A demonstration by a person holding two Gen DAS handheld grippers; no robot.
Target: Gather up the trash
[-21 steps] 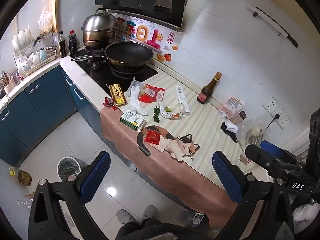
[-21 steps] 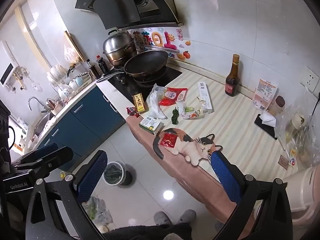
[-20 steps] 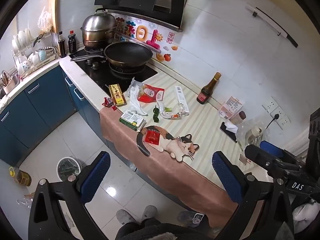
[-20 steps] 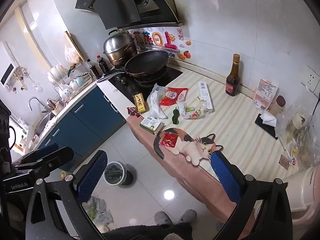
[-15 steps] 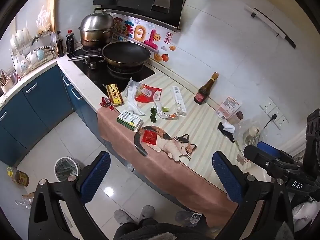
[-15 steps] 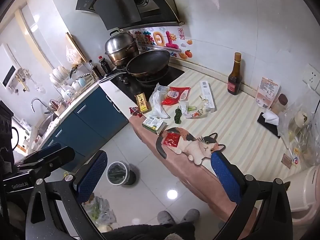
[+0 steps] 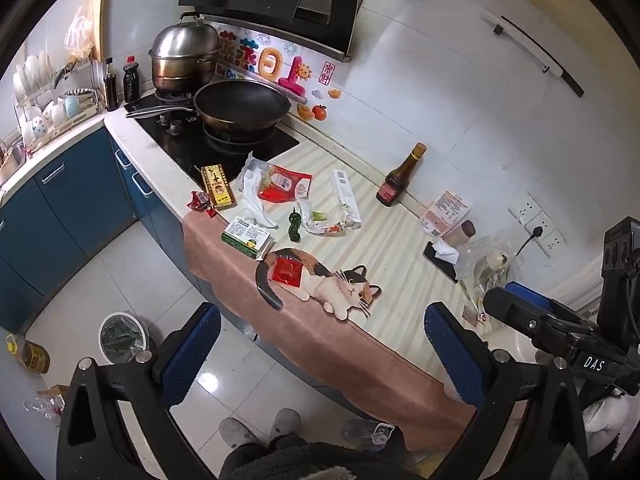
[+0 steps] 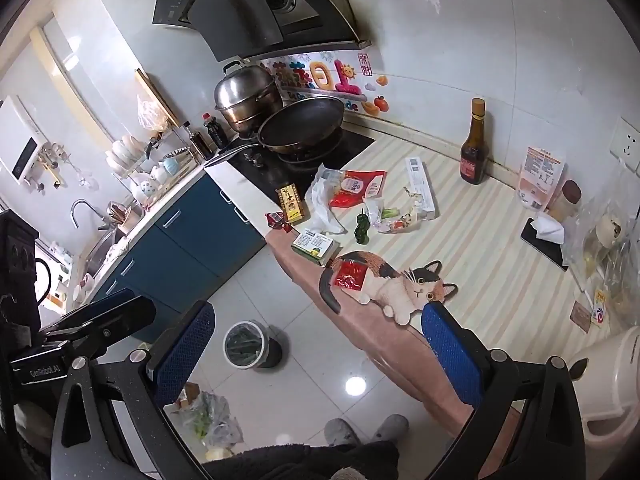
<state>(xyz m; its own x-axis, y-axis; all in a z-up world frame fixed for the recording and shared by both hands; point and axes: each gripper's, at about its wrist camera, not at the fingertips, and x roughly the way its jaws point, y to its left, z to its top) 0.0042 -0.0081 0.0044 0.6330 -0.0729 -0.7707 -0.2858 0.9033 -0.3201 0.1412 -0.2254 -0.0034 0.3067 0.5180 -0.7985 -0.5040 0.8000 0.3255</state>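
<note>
Trash lies scattered on the striped counter mat [image 7: 400,248]: a red sachet [image 7: 286,272] [image 8: 350,275] on the printed cat, a green-white box [image 7: 246,237] [image 8: 314,243], a yellow-brown box [image 7: 217,185] [image 8: 291,203], a small red wrapper [image 7: 199,201], a red-white bag [image 7: 282,187] [image 8: 354,188], crumpled clear plastic [image 7: 322,222] [image 8: 390,216] and a long white packet [image 7: 345,196] [image 8: 420,184]. My left gripper [image 7: 320,354] and right gripper [image 8: 316,354] hang well above and in front of the counter, both open and holding nothing. A small bin [image 7: 122,338] [image 8: 248,345] stands on the floor.
A frying pan [image 7: 242,106] and steel pot [image 7: 185,60] sit on the stove at the back. A brown bottle [image 7: 400,182] stands by the wall. A phone with tissue [image 7: 440,254], plastic bags and a white appliance [image 8: 608,380] lie right. The person's slippers [image 7: 260,430] are below.
Both views have shifted slightly; the counter and its trash now sit a little lower and nearer in the frames. Nothing on the counter has moved, and both grippers stay open.
</note>
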